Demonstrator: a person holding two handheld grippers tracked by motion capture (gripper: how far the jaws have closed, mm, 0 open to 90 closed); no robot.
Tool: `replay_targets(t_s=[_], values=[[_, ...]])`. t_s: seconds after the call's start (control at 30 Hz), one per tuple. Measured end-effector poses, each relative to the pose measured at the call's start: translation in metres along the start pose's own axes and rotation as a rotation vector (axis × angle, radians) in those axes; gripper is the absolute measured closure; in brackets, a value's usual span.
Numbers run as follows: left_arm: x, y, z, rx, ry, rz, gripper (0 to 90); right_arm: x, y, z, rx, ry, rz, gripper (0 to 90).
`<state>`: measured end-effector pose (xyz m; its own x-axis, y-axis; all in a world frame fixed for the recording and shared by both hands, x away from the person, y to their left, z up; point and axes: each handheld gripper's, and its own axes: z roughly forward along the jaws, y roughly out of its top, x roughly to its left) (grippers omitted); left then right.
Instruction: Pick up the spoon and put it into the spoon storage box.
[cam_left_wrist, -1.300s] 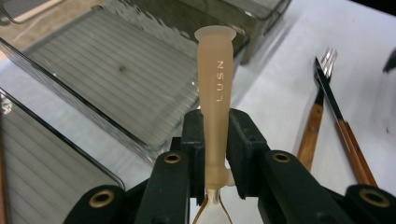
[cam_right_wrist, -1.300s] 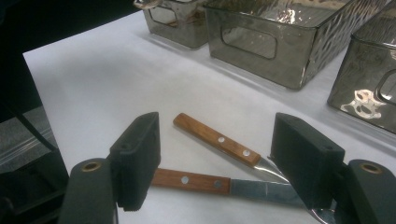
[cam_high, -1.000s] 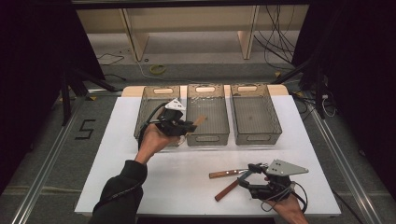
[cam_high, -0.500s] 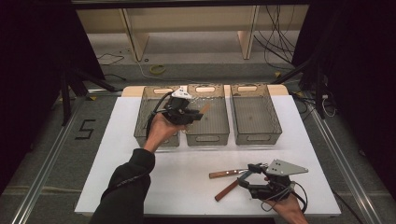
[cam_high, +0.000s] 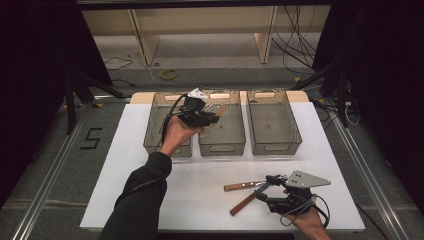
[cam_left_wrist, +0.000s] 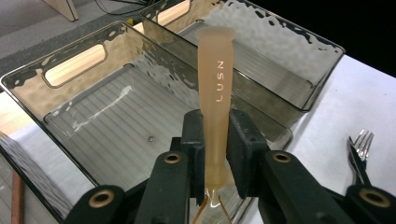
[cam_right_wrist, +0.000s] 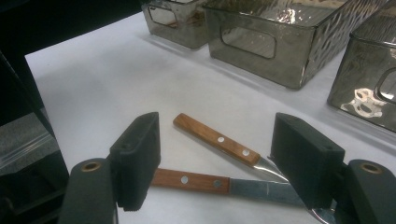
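The left arm, in a dark sleeve, reaches forward and up from the bottom of the high view, and its hand holds the left tool raised, jaws pointing away to the right and pinched close together (something slim is clamped between them). The right tool sits low near the bench's front edge, its jaws spread wide and pointing left

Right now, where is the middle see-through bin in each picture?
High view: the middle bin sits in the centre of the back row of three.
Left gripper view: it spreads over the left and centre, behind the beige handle clamped in the jaws.
Right gripper view: it is at top centre, beyond the knives.
Shared landmark: the right bin beside it.
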<state>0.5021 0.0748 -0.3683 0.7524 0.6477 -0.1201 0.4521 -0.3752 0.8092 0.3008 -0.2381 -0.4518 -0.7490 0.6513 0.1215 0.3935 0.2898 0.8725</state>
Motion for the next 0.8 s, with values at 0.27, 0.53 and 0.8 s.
replay_targets(t_s=[0.27,0.53,0.8], values=[[0.005,-0.002,0.009,-0.001,0.005,-0.019,76.7,0.001,0.000,0.000,0.001,0.001,-0.003,33.7],[0.011,-0.007,0.017,-0.003,0.013,-0.048,76.7,0.001,0.000,0.000,-0.002,0.004,-0.002,33.8],[0.016,-0.007,0.023,-0.008,0.025,-0.066,76.6,0.001,0.000,0.000,0.001,0.005,-0.001,33.8]])
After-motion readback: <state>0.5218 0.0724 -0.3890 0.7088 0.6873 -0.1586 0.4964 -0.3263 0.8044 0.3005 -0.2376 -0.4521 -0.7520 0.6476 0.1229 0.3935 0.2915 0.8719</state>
